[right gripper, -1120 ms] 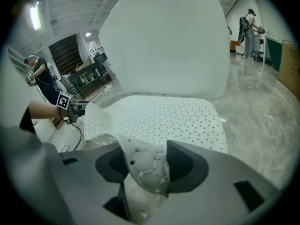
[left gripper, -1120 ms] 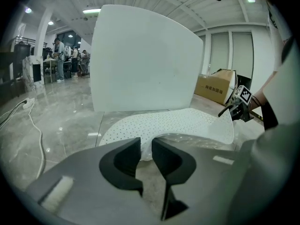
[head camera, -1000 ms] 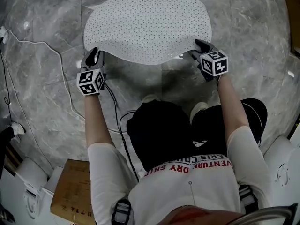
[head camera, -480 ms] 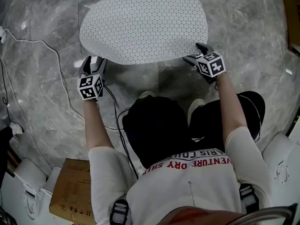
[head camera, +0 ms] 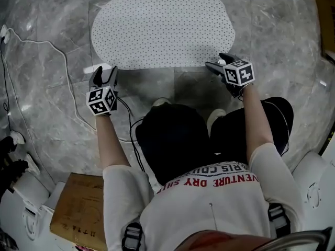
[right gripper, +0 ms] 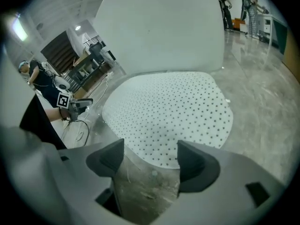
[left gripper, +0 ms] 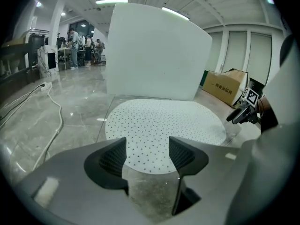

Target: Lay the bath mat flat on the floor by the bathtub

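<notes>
The white perforated bath mat [head camera: 162, 27] lies flat on the grey marble floor, its far edge against the white bathtub wall [left gripper: 157, 55]. My left gripper [head camera: 104, 73] sits just off the mat's near left corner, jaws open with only bare floor between them; the mat [left gripper: 164, 125] starts a little beyond its tips. Off the near right corner, my right gripper [head camera: 215, 65] is also open and empty, with the mat [right gripper: 171, 114] just ahead of its jaws. Neither gripper touches the mat.
A white cable [head camera: 57, 61] trails over the floor at the left. A cardboard box [head camera: 78, 216] rests at the lower left beside the person. Another carton [left gripper: 225, 84] stands right of the tub. The person's knees and shoes are right behind the grippers.
Both grippers let go of the mat's near edge and opened. The edge dropped from its raised, curled shape to lie flat, and both grippers drew back slightly.
</notes>
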